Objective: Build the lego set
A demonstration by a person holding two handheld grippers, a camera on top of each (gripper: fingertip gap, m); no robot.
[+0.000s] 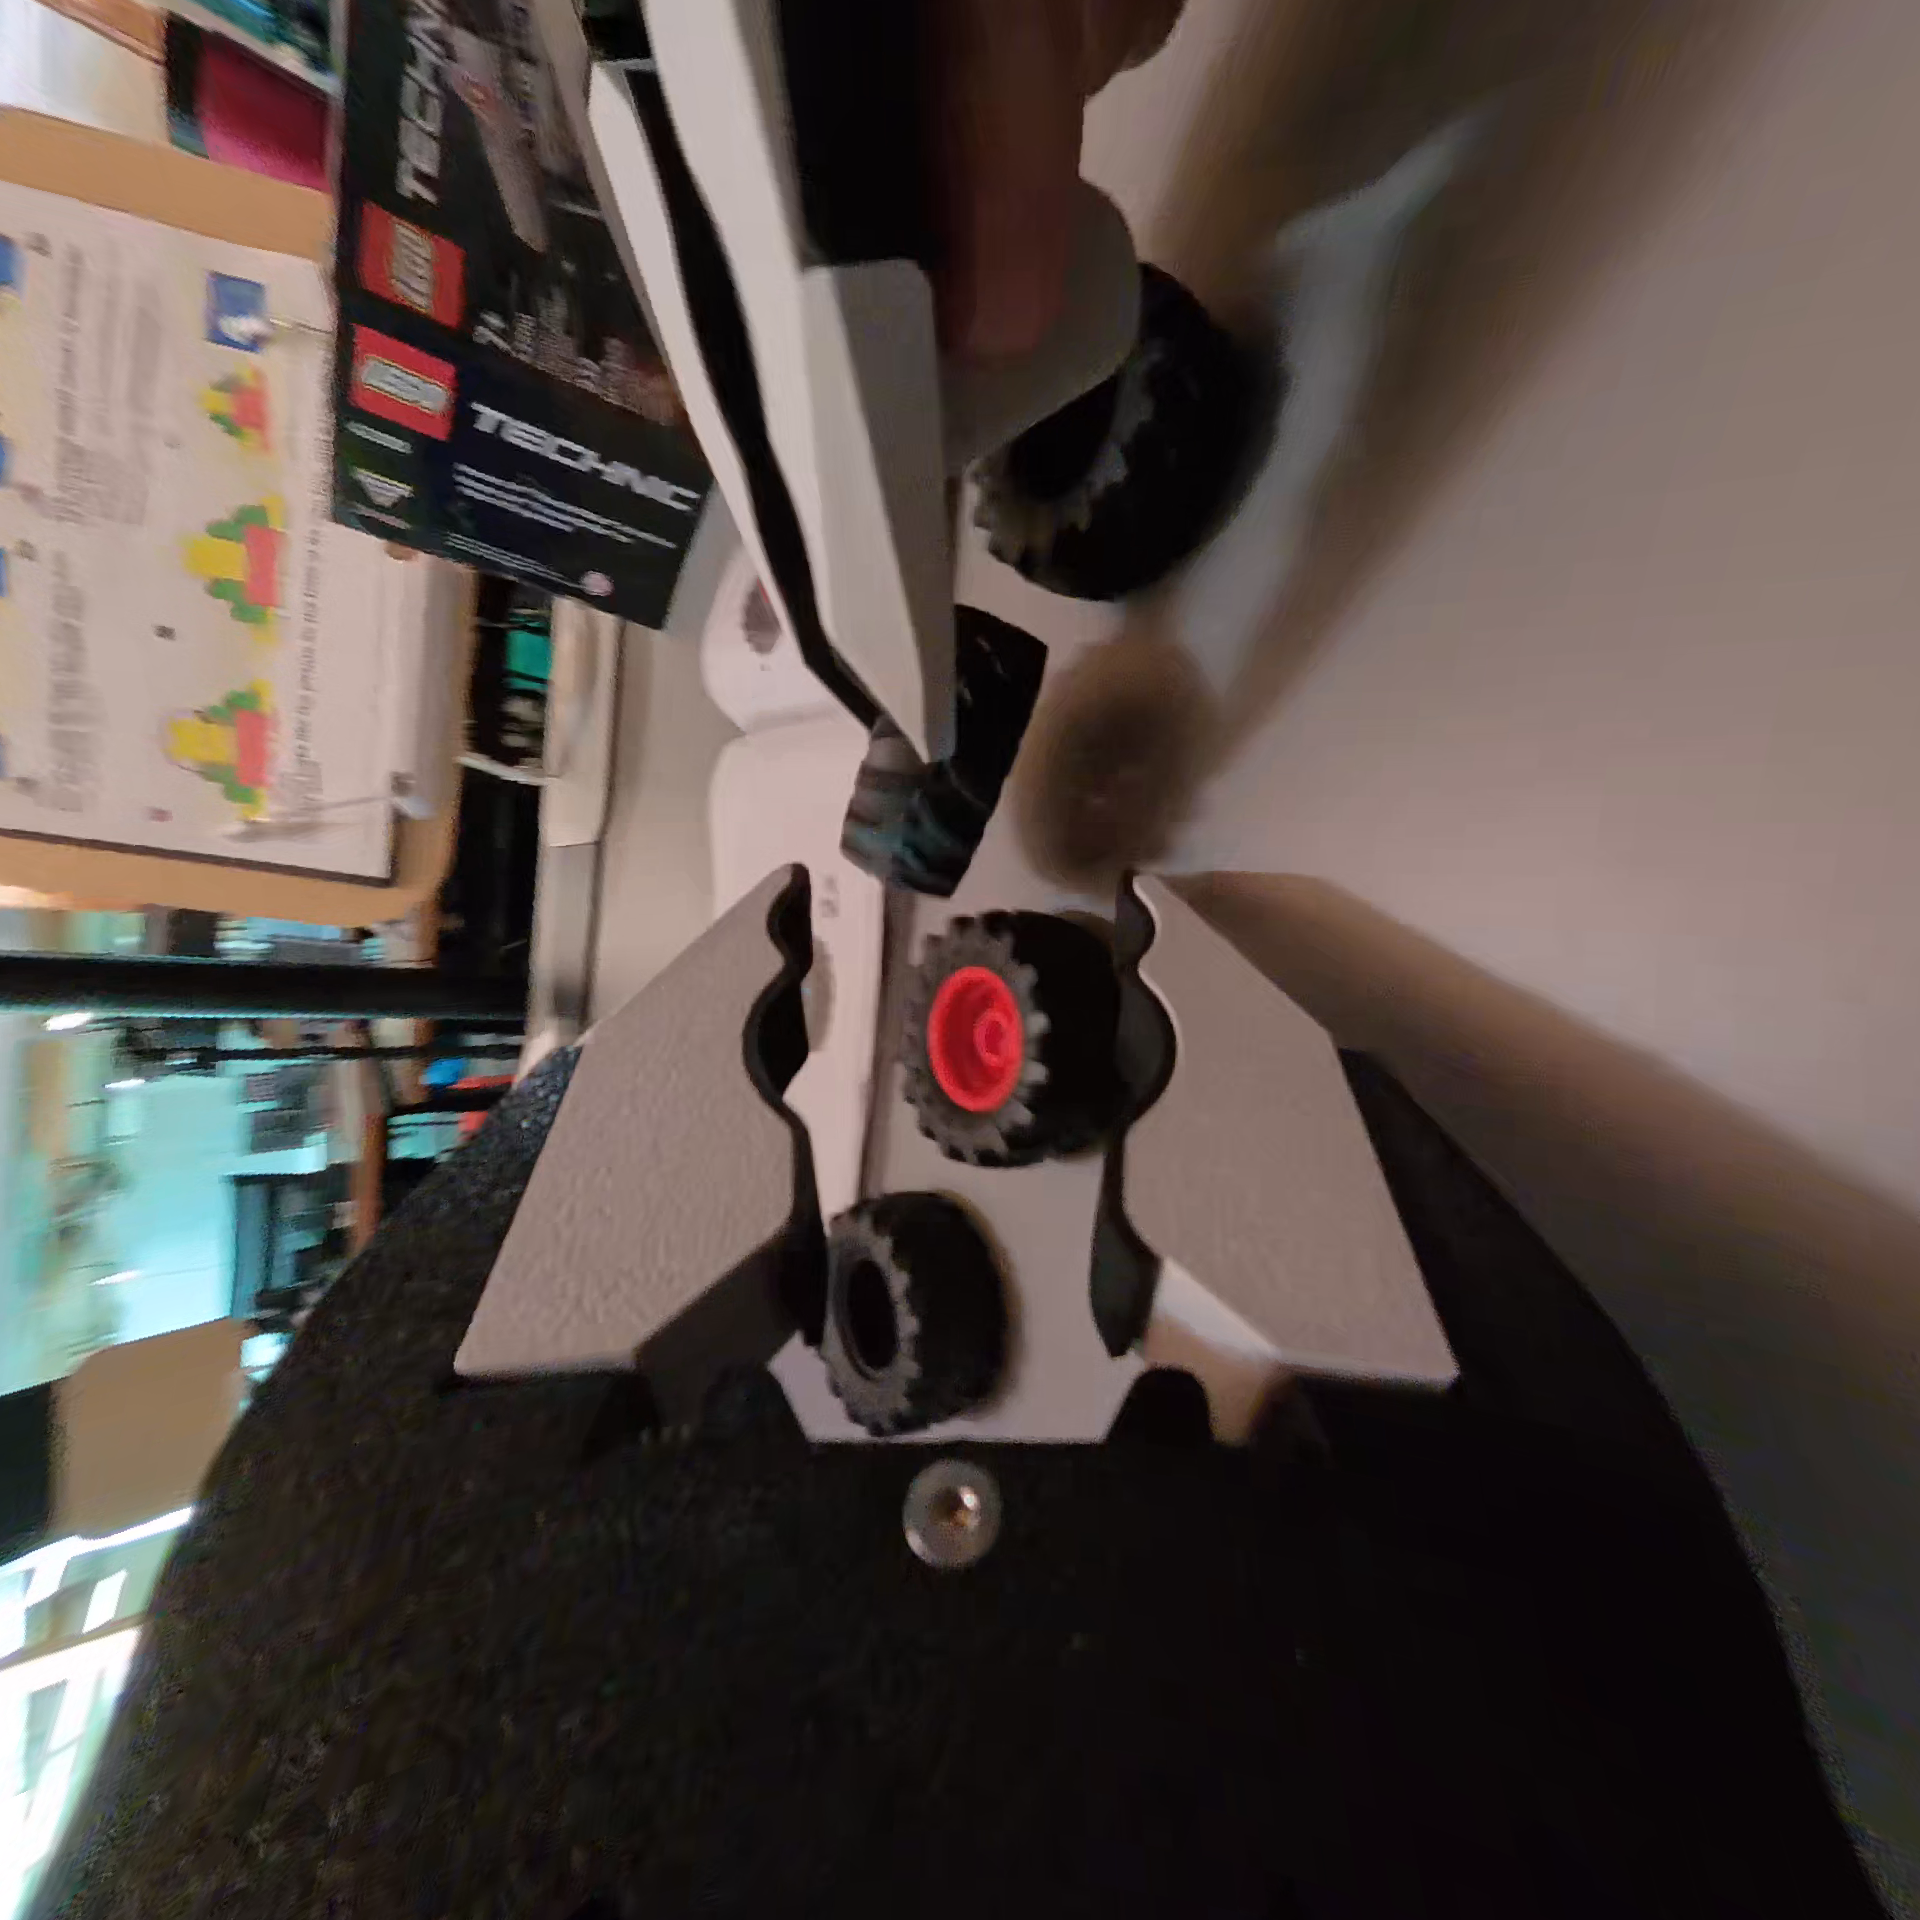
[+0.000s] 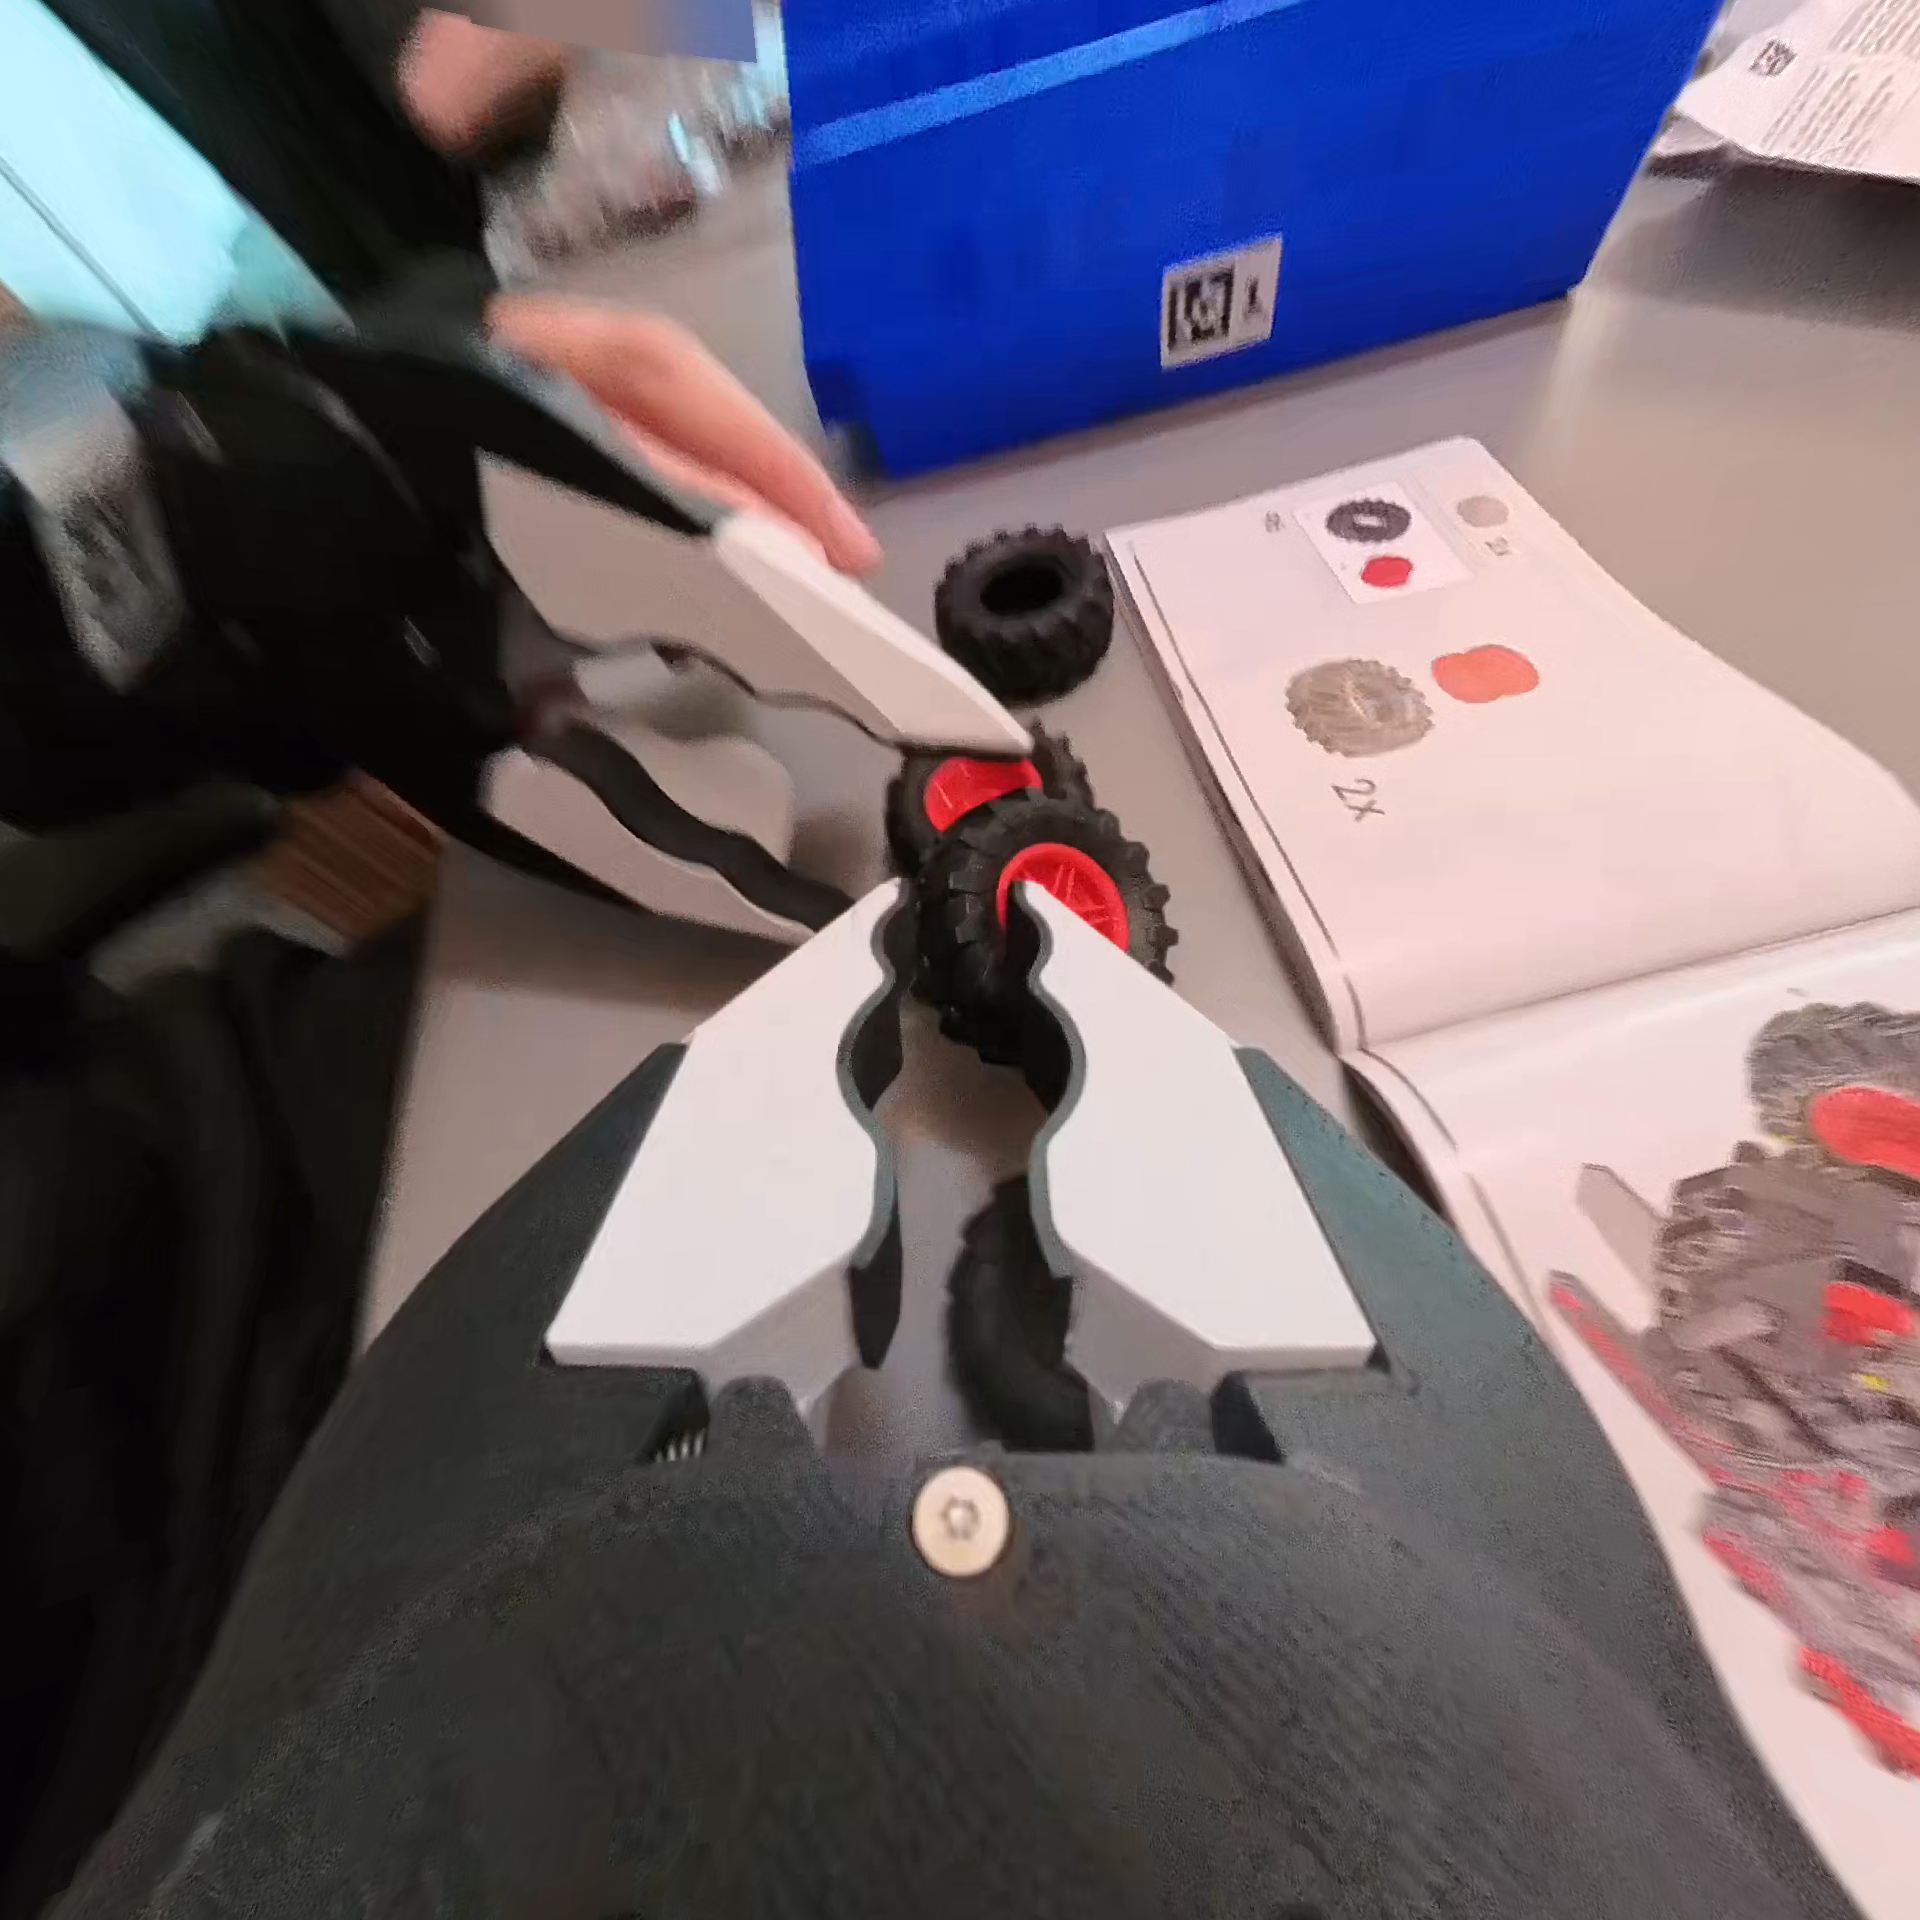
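Observation:
My right gripper [image 2: 961,902] is shut on the side wall of a black tyre with a red hub [image 2: 1070,904] and holds it just above the grey table [image 2: 1714,364]. My left gripper [image 2: 925,831] is open, its jaws either side of a second red-hubbed wheel [image 2: 966,784], which also shows in the left wrist view [image 1: 987,1039] between the fingers. In that view my left gripper [image 1: 966,878] has an empty black tyre [image 1: 904,1314] lying near its base. The right gripper [image 1: 930,727] enters from above with its wheel [image 1: 977,727]. Another empty tyre [image 2: 1023,623] lies farther off.
An open instruction booklet [image 2: 1558,779] lies to the right. A blue bin [image 2: 1143,208] stands behind it, with loose paper [image 2: 1818,94] beside. The black set box [image 1: 499,364] and a printed sheet [image 1: 156,520] stand beyond. A person's hand [image 2: 707,416] holds the left gripper. Less than 4 cm separates the two grippers' tips.

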